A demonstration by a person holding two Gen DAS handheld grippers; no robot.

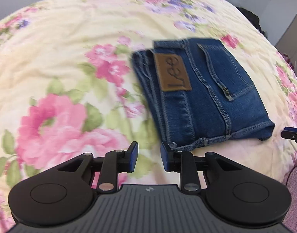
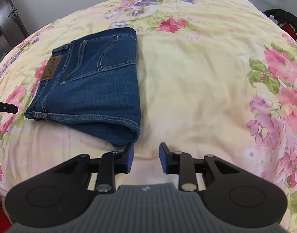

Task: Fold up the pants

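Note:
A pair of blue jeans [image 1: 206, 95] lies folded into a compact rectangle on a floral bedspread [image 1: 61, 58], with a brown leather label [image 1: 172, 72] facing up. The jeans also show in the right wrist view [image 2: 98, 81]. My left gripper [image 1: 148, 158] is open and empty, just in front of the jeans' near left corner. My right gripper [image 2: 146, 158] is open and empty, just off the jeans' near right corner. The tip of the other gripper shows at the edge of each view, at the right edge [image 1: 293, 135] and at the left edge [image 2: 5, 107].
The cream bedspread with pink and purple flowers [image 2: 206, 77] covers the whole bed. A dark heap of clothing [image 2: 286, 23] lies at the far right edge. A grey door [image 2: 5, 19] and a white wall stand behind the bed.

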